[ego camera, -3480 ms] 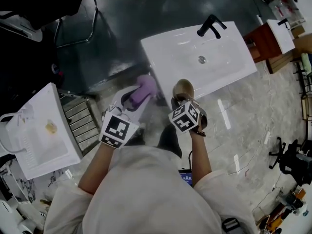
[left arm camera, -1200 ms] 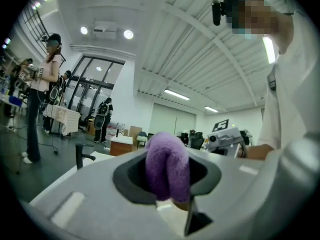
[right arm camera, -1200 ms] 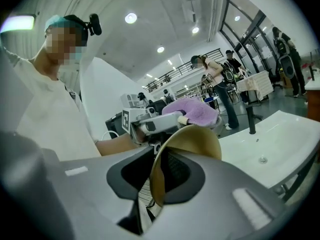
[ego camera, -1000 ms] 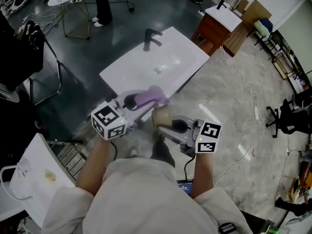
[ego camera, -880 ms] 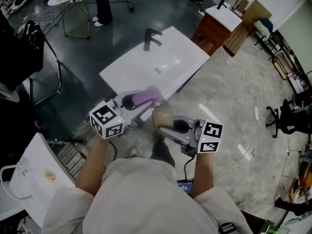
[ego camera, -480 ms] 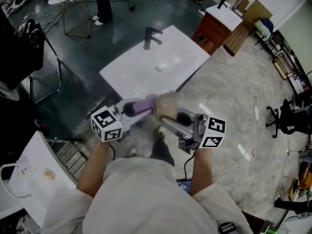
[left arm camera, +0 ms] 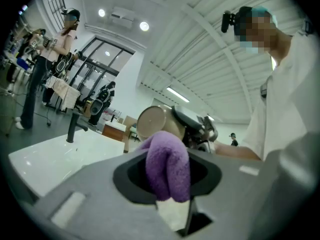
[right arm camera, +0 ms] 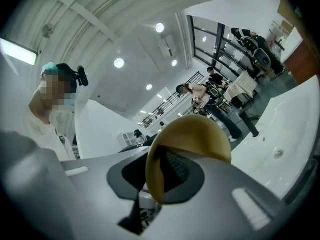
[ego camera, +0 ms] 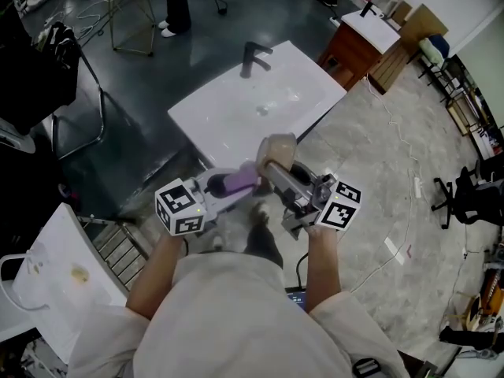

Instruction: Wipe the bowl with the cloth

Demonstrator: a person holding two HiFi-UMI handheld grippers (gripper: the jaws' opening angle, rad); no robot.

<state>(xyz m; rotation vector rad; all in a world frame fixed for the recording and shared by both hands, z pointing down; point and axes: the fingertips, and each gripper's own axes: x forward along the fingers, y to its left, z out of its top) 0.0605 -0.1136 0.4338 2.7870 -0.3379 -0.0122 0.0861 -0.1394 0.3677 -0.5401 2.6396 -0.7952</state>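
In the head view my right gripper (ego camera: 272,168) is shut on the rim of a tan bowl (ego camera: 276,150), held in the air on its side in front of the person's chest. Just left of it my left gripper (ego camera: 228,183) is shut on a folded purple cloth (ego camera: 238,182). The cloth's tip lies against the bowl's lower side. The left gripper view shows the cloth (left arm camera: 167,166) bulging out between the jaws, with the bowl's (left arm camera: 152,123) round base beyond it. In the right gripper view the bowl (right arm camera: 192,144) stands edge-on, one jaw inside it and one outside.
A white sink basin (ego camera: 228,113) with a black faucet (ego camera: 253,56) stands on the dark floor just beyond the grippers. A wooden cabinet (ego camera: 354,50) is at the far right. A white rack (ego camera: 55,266) and a metal grate (ego camera: 118,246) lie at the lower left.
The right gripper has lifted and turned the bowl towards the sink. The left gripper has sunk with the cloth, which now sits below and beside the bowl instead of above it.
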